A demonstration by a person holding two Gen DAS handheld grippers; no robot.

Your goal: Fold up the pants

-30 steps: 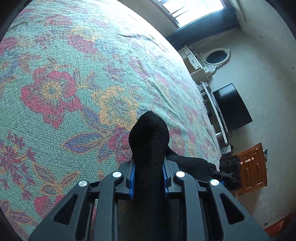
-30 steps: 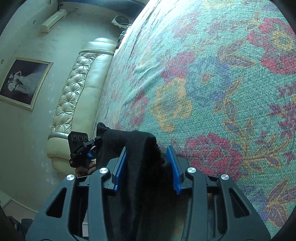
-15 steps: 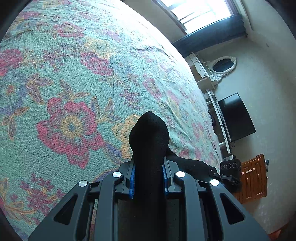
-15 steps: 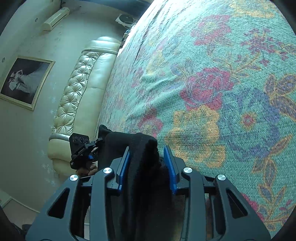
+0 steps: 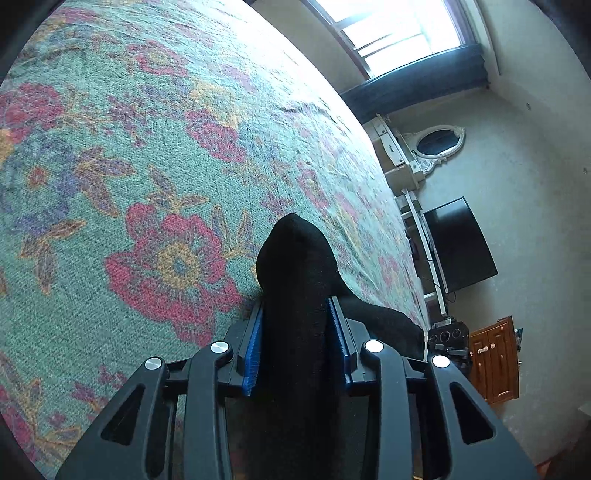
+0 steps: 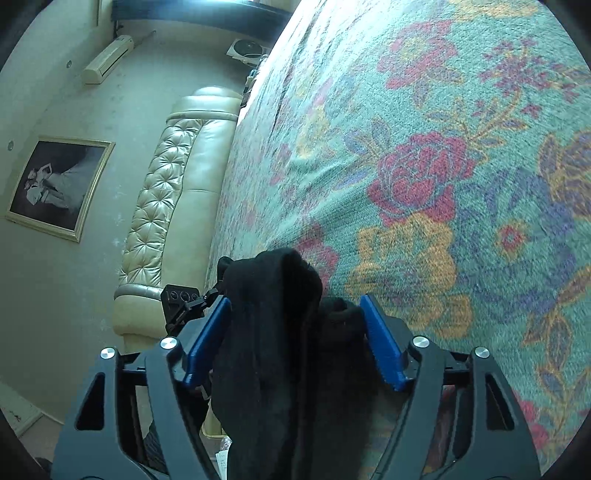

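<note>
The black pants (image 5: pixel 295 280) are bunched between the blue pads of my left gripper (image 5: pixel 294 314), which is shut on them just above the floral bedspread (image 5: pixel 147 177). In the right wrist view another bunch of the black pants (image 6: pixel 280 317) lies between the pads of my right gripper (image 6: pixel 295 306). Its jaws stand wider than before and the fabric sits loosely between them, so they look open. The cloth spans between both grippers; each gripper shows at the edge of the other's view (image 5: pixel 448 339) (image 6: pixel 181 299).
The green bedspread with red and yellow flowers (image 6: pixel 443 166) fills most of both views. A cream tufted headboard (image 6: pixel 166 206) and framed picture (image 6: pixel 55 184) are at the left; a TV (image 5: pixel 458 243), wooden cabinet (image 5: pixel 495 358) and window (image 5: pixel 399 33) at the right.
Both grippers have travelled forward over the bedspread with the pants. The right gripper's jaws have spread apart around the fabric; the left stays clamped.
</note>
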